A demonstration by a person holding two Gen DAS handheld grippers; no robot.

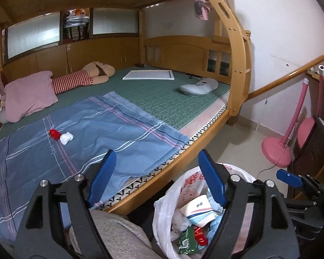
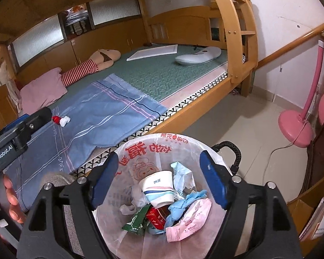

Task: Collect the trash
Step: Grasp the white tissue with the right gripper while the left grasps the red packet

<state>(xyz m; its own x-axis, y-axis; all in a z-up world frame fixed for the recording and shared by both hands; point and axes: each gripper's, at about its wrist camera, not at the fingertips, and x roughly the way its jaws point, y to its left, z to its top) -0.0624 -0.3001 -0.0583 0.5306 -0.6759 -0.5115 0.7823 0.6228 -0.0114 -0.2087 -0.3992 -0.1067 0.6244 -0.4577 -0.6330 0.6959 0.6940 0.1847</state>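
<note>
A trash bin lined with a white plastic bag stands on the floor beside the bed; it also shows in the left wrist view. It holds a paper cup, wrappers and tissues. My right gripper is open and empty right above the bin. My left gripper is open and empty over the bed's edge, left of the bin. A red wrapper and a crumpled white tissue lie on the blue sheet; they also show in the right wrist view.
The wooden bunk bed carries a pink pillow, a striped doll, a white board and a white device. A pink fan stand and its cable are on the tiled floor to the right.
</note>
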